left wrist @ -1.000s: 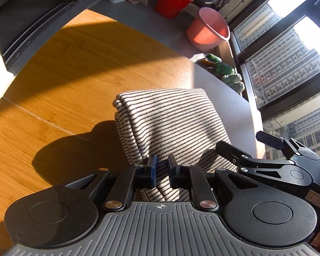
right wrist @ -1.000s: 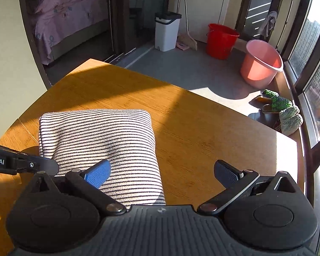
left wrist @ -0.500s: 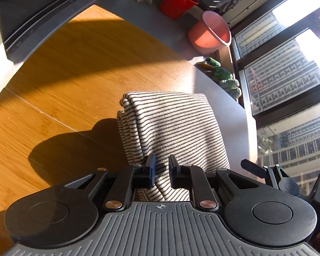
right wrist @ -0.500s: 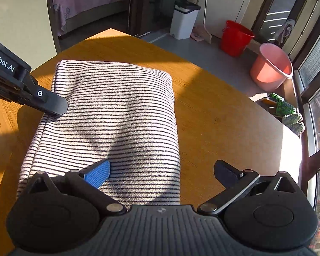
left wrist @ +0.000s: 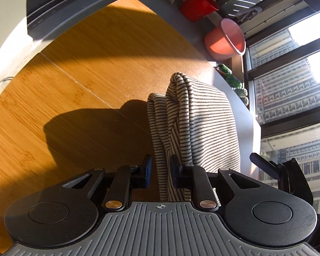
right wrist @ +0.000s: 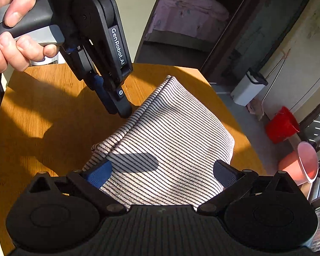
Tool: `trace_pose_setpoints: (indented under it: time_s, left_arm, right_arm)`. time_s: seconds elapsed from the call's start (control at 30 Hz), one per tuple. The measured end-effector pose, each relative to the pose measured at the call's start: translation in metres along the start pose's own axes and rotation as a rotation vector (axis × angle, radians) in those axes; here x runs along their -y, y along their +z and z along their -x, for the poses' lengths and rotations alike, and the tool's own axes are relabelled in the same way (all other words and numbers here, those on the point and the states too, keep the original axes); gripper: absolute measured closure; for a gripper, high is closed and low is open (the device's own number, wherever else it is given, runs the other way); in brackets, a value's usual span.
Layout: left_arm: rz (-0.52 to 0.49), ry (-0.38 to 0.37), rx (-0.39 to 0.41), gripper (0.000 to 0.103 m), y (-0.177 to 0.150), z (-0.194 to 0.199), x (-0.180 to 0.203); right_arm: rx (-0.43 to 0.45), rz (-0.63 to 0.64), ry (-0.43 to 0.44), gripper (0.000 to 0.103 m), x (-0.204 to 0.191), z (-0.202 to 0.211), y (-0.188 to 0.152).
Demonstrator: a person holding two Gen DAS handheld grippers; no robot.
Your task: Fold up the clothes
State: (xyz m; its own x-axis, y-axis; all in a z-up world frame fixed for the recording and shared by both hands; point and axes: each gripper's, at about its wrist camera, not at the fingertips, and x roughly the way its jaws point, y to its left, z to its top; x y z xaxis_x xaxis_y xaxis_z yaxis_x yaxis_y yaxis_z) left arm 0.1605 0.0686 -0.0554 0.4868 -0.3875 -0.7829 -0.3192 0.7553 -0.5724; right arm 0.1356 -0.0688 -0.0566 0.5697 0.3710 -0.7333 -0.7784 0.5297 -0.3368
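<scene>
A folded black-and-white striped garment (left wrist: 204, 125) lies on the round wooden table (left wrist: 74, 98); it fills the middle of the right wrist view (right wrist: 170, 149). My left gripper (left wrist: 161, 167) is shut on the garment's left edge, which it lifts into a ridge. In the right wrist view the left gripper (right wrist: 123, 108) comes down from the upper left onto that edge, held by a hand. My right gripper (right wrist: 162, 172) is open, its jaws wide apart over the near end of the garment, holding nothing. The right gripper's fingers (left wrist: 264, 164) show at the garment's right side.
On the floor beyond the table stand a red bucket (right wrist: 281, 125), a pink basin (right wrist: 303, 164) and a white bin (right wrist: 249, 87). Green slippers (left wrist: 234, 81) lie by the window. The table edge runs just past the garment's far end.
My left gripper has raised the garment's left edge off the table. My right gripper has moved in over the near end of the garment and stayed open.
</scene>
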Motion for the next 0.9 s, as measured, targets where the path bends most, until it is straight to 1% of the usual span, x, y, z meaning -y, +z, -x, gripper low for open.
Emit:
trace_pose_setpoints:
  time_s: [0.03, 0.07, 0.1, 0.13, 0.17, 0.2, 0.23, 0.27, 0.33, 0.37, 0.4, 0.47, 0.5, 0.53, 0.57, 0.63, 0.7, 0.73, 0.8, 0.87, 0.9]
  left_arm:
    - [0.004, -0.014, 0.011, 0.08, 0.001, 0.002, 0.0]
    - [0.023, -0.042, 0.018, 0.07, 0.001, 0.004, -0.002]
    - [0.042, -0.07, 0.025, 0.045, 0.001, 0.006, -0.004]
    - [0.086, -0.123, 0.035, 0.028, 0.001, 0.009, -0.008]
    - [0.11, -0.15, 0.042, 0.023, 0.001, 0.011, -0.01]
    - [0.133, -0.179, 0.051, 0.02, 0.001, 0.013, -0.013]
    - [0.157, -0.208, 0.059, 0.019, 0.001, 0.015, -0.015]
    - [0.166, -0.217, 0.067, 0.019, 0.002, 0.015, -0.017]
    - [0.167, -0.218, 0.083, 0.015, 0.002, 0.015, -0.018]
    - [0.168, -0.216, 0.091, 0.01, 0.002, 0.015, -0.018]
    - [0.177, -0.216, 0.108, 0.007, 0.002, 0.015, -0.018]
    - [0.201, -0.221, 0.144, 0.004, 0.0, 0.014, -0.019]
    - [0.228, -0.234, 0.182, 0.0, -0.001, 0.014, -0.019]
    - [0.247, -0.241, 0.212, 0.0, -0.002, 0.015, -0.021]
    - [0.264, -0.232, 0.226, 0.0, -0.001, 0.014, -0.021]
    - [0.267, -0.187, 0.214, 0.0, 0.003, 0.011, -0.02]
    - [0.251, -0.134, 0.232, 0.0, 0.004, 0.009, -0.017]
    - [0.228, -0.125, 0.241, 0.0, 0.005, 0.01, -0.013]
    - [0.18, -0.105, 0.258, 0.0, 0.007, 0.013, -0.004]
    - [0.132, -0.086, 0.275, 0.0, 0.008, 0.015, 0.004]
    - [0.109, -0.093, 0.249, 0.0, 0.011, 0.012, 0.009]
  right_arm:
    - [0.009, -0.043, -0.021, 0.001, 0.004, -0.003, 0.006]
    - [-0.003, -0.122, -0.052, 0.001, 0.013, -0.009, 0.011]
    - [-0.034, -0.198, -0.058, 0.001, 0.021, -0.018, 0.014]
    - [-0.068, -0.274, -0.062, 0.001, 0.03, -0.026, 0.016]
    - [-0.121, -0.336, -0.036, 0.001, 0.038, -0.036, 0.015]
    - [-0.138, -0.38, -0.016, 0.001, 0.044, -0.04, 0.014]
    - [-0.152, -0.423, 0.003, 0.001, 0.049, -0.044, 0.012]
    - [-0.149, -0.433, 0.007, 0.0, 0.051, -0.043, 0.01]
    - [-0.143, -0.412, 0.012, 0.0, 0.051, -0.039, 0.007]
    - [-0.142, -0.398, 0.006, 0.0, 0.051, -0.036, 0.004]
    - [-0.142, -0.394, 0.001, 0.0, 0.051, -0.033, 0.001]
    - [-0.14, -0.406, -0.001, 0.0, 0.052, -0.028, -0.005]
    - [-0.137, -0.416, -0.004, 0.0, 0.053, -0.025, -0.006]
    - [-0.132, -0.429, -0.01, 0.0, 0.054, -0.021, -0.008]
    - [-0.118, -0.446, -0.017, 0.0, 0.056, -0.017, -0.009]
    - [-0.085, -0.492, -0.018, 0.0, 0.062, -0.009, -0.012]
    - [-0.079, -0.547, -0.014, 0.0, 0.07, -0.006, -0.015]
    - [-0.087, -0.577, -0.013, 0.0, 0.076, -0.008, -0.017]
    - [-0.112, -0.645, 0.026, 0.0, 0.087, -0.013, -0.023]
    - [-0.131, -0.736, 0.038, 0.0, 0.099, -0.018, -0.032]
    - [-0.139, -0.778, 0.051, 0.0, 0.103, -0.019, -0.037]
